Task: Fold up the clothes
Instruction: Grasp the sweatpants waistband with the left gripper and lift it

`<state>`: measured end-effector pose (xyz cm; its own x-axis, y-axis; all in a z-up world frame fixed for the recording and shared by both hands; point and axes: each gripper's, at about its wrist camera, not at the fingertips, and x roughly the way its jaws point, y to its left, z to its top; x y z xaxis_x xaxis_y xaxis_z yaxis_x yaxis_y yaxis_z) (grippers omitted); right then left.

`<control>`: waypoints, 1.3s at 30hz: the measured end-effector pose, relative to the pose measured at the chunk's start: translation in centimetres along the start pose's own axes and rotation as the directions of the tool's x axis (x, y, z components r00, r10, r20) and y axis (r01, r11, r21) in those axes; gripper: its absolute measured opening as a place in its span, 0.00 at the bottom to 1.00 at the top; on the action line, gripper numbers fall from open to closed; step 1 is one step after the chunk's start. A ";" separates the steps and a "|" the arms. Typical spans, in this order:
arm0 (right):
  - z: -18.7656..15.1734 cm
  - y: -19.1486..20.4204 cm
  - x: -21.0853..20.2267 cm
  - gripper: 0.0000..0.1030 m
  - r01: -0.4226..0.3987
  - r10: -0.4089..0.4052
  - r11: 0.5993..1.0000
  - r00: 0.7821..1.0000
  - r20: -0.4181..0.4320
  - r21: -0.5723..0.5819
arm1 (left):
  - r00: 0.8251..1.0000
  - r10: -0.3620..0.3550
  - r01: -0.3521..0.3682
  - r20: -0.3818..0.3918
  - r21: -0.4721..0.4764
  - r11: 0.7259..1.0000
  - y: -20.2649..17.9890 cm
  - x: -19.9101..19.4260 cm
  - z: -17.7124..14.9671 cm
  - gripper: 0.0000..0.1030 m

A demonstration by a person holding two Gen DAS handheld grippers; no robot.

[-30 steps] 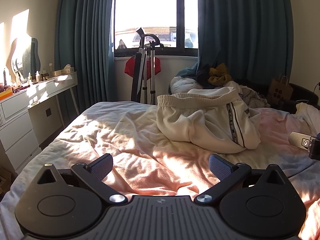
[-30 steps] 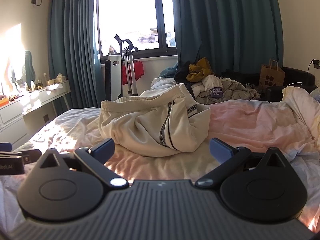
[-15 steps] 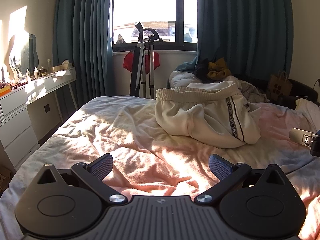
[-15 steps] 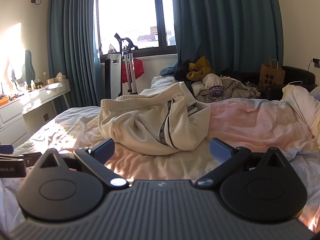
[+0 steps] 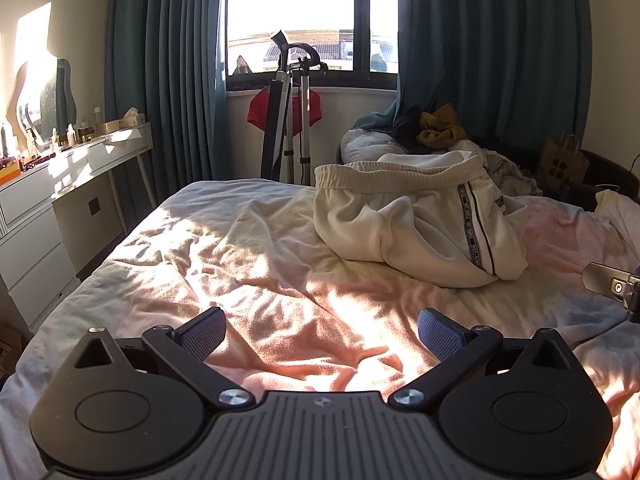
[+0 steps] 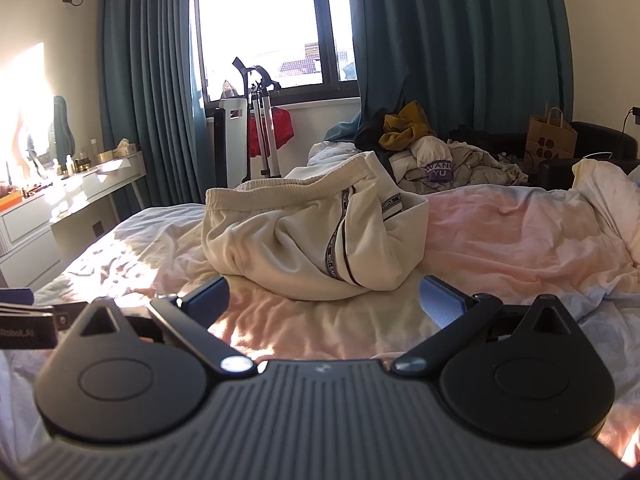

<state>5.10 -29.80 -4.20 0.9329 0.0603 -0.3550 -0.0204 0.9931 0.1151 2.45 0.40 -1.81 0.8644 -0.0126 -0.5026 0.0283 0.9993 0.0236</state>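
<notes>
While my left gripper (image 5: 322,330) and right gripper (image 6: 324,298) hover spread wide, cream sweatpants (image 6: 316,240) sit bunched mid-bed (image 5: 240,264), untouched.

Matt cream cloth trousers (image 5: 416,224) on rumpled cloth bedsheet (image 5: 248,264).

Both claws hover low over the bed, side by side: the left claw (image 5: 322,330) spread wide and holding nothing, the right claw (image 6: 324,298) likewise parted and bare.
</notes>
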 end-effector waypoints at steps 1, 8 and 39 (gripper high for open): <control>0.0 0.0 0.1 1.00 0.002 -0.002 1.000 1.000 -0.003 -0.001 | 1.000 0.003 -0.003 -0.003 0.000 1.000 0.1 0.3 0.4 1.00; -0.3 -0.7 1.3 1.00 0.012 -0.011 1.000 0.999 -0.032 0.014 | 0.999 0.044 -0.045 0.005 0.041 0.998 -0.4 4.3 5.0 1.00; -2.9 -5.1 11.5 1.00 -0.007 0.023 0.994 0.989 -0.149 0.107 | 0.957 -0.005 -0.105 -0.290 -0.361 0.927 2.3 39.9 19.2 0.26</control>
<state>14.89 -33.85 -11.56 0.8681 0.0975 -0.4867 0.0118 0.9762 0.2166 46.64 1.53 -5.26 0.6815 -0.0071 -0.7318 -0.2455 0.9398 -0.2377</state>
